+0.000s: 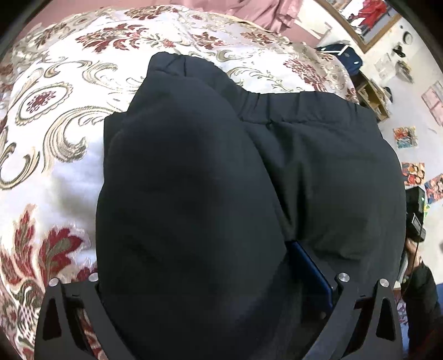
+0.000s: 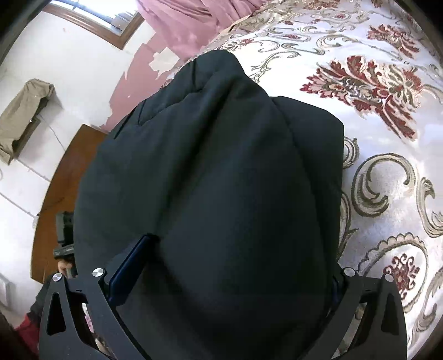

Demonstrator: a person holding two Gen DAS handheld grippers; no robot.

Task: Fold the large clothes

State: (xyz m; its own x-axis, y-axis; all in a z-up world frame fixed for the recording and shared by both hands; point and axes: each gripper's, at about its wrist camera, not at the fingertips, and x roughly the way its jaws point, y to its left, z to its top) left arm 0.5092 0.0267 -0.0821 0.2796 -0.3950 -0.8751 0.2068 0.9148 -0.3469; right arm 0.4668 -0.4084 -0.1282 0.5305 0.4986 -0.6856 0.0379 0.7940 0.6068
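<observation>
Here the left gripper (image 1: pixel 210 282) has its two black finger arms spread wide at the bottom of its own view, and a thick roll of the black padded jacket (image 1: pixel 249 171) fills the whole gap between them. One blue finger pad (image 1: pixel 313 271) shows along the right side of that roll, lying against the cloth; the other finger is hidden under the fabric. So the fingers grip a fat bundle of the jacket, though how hard they squeeze it cannot be judged.

The right gripper (image 2: pixel 224 277) looks much the same in its view: arms wide, the jacket (image 2: pixel 216 177) bulging up between them, a blue finger pad (image 2: pixel 130 265) visible on the left flank of the bundle and a sliver of blue at the right edge. It too holds a thick fold of the garment.

Outward from the grippers, the jacket spreads over the bedspread (image 1: pixel 61 116), a white satin cover with red flowers and gold scrolls. In the left view a gathered, elastic-looking hem runs across the garment's far side, and a puffed section lies folded over the flatter body of the coat.

Beyond the bed hangs a pink curtain (image 2: pixel 182 25), with a wood-framed window (image 2: pixel 91 22) beside it. A khaki garment (image 2: pixel 22 119) hangs on the white wall, and a brown wooden panel (image 2: pixel 55 199) stands near the bed's edge. In the left view, colourful pictures (image 1: pixel 409 155) are scattered on the pale surface past the bed.
</observation>
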